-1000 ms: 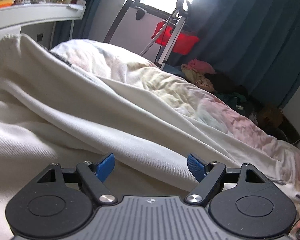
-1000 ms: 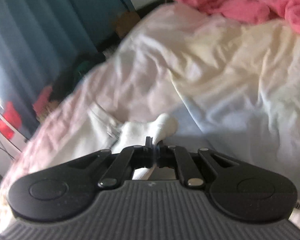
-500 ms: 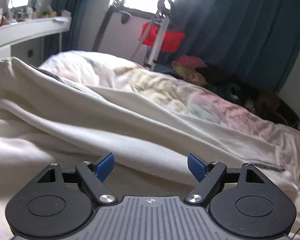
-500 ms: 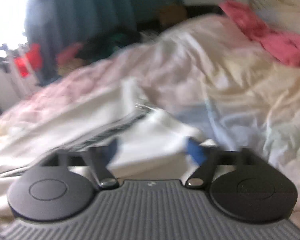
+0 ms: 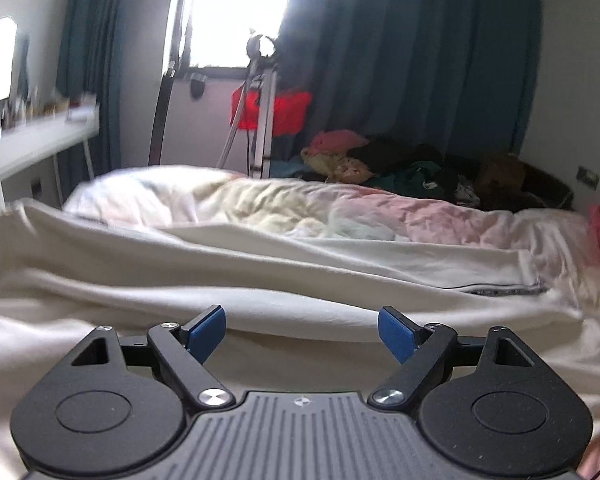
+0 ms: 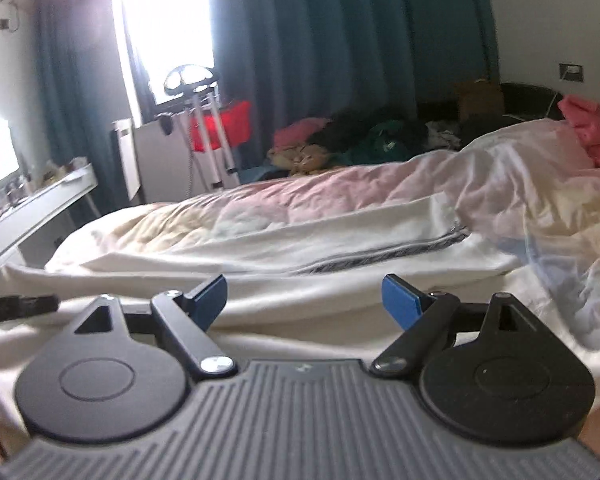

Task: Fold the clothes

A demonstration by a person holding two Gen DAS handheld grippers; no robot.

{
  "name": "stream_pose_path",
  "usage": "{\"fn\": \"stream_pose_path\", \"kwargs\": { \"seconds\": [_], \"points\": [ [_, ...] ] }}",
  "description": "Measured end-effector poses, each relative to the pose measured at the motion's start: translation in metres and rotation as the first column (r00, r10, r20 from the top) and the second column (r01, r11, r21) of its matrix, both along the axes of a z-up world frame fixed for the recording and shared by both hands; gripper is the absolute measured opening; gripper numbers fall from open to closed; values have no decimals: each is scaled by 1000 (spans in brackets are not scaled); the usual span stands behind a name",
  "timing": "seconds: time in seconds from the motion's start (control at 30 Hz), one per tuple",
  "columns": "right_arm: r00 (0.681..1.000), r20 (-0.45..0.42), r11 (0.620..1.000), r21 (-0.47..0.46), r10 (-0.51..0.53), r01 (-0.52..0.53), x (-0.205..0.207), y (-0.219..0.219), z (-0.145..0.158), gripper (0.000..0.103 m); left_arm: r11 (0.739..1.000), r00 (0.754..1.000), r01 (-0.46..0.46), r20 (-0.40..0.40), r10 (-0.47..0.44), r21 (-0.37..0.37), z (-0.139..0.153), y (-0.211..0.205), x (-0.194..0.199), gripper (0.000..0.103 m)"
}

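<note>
A cream-white garment (image 5: 220, 276) lies spread in long folds across the bed; a dark-striped hem edge shows at its right end (image 5: 504, 290). It also shows in the right wrist view (image 6: 300, 248), with the striped edge (image 6: 384, 256) in the middle. My left gripper (image 5: 301, 330) is open and empty, low over the near fold. My right gripper (image 6: 305, 296) is open and empty, just above the garment's near edge. The tip of the left gripper (image 6: 20, 305) shows at the left of the right wrist view.
The bed has a pastel crumpled sheet (image 5: 420, 220). A pile of clothes (image 5: 400, 164) lies beyond it by dark teal curtains (image 5: 420, 60). A stand with a red bag (image 5: 272, 108) stands by the window. A white shelf (image 5: 32, 144) is at left. Pink cloth (image 6: 588, 132) lies at right.
My right gripper was shut on the white cloth a second ago; it has opened, let go and swung up to face the window. The left gripper has tilted up slightly and stayed open.
</note>
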State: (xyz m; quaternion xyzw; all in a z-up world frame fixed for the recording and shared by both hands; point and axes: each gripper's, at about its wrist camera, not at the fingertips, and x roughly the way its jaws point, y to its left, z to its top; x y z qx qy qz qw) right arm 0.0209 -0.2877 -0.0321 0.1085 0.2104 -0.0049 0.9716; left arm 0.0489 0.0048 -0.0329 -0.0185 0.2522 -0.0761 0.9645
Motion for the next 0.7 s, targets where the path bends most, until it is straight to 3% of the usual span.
{"fn": "stream_pose_path", "kwargs": {
  "seconds": [0.27, 0.47, 0.57, 0.7],
  "points": [
    [998, 10, 998, -36, 60, -59, -6, 17, -3, 86, 999, 999, -32, 10, 31, 9, 4, 0, -24, 86],
    [998, -44, 999, -6, 33, -33, 2, 12, -14, 86, 994, 990, -108, -95, 108, 3, -10, 25, -27, 87],
    [998, -70, 1000, -14, 5, -6, 4, 9, -18, 86, 982, 970, -187, -158, 184, -7, -12, 46, -23, 87],
    [992, -125, 1000, -4, -28, 28, 11, 2, -26, 86, 953, 923, -302, -255, 288, -15, -11, 84, -18, 87]
  ]
}}
